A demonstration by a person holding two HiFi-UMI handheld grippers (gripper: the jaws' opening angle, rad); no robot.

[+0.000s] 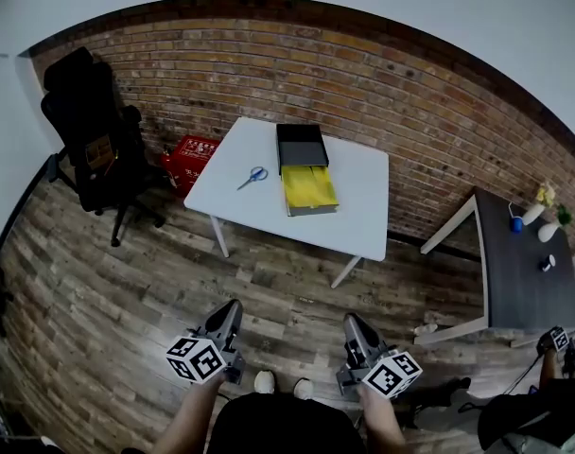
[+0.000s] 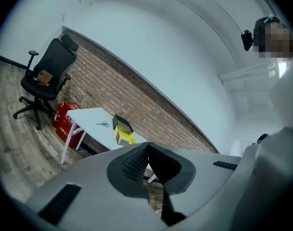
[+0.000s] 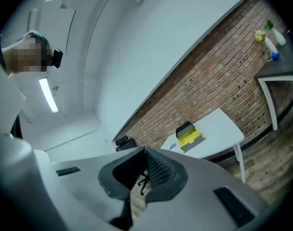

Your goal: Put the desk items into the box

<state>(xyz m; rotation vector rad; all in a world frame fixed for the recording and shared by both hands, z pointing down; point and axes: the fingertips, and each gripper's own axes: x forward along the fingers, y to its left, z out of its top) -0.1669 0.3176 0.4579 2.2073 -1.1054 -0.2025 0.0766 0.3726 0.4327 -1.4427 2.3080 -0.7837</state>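
I judge this to be the approach, with nothing in the box yet. My left gripper (image 1: 233, 308) and right gripper (image 1: 353, 322) hang low, jaws pressed together on nothing, well apart from the white surface (image 1: 363, 206) at 12 o'clock. On it, blue-handled scissors (image 1: 254, 176) lie at 8 o'clock of the black box (image 1: 301, 146), and a yellow pad (image 1: 308, 189) touches the box at 6. The next move calls for stepping close and spreading one pair of jaws over the scissors.

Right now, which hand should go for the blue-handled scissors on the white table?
Left, probably. The blue-handled scissors lie on the white table's left part, left of the black rectangular box, on the left tongs' side. Both tongs are shut, empty and equally far off; the right tongs would cross over the box.
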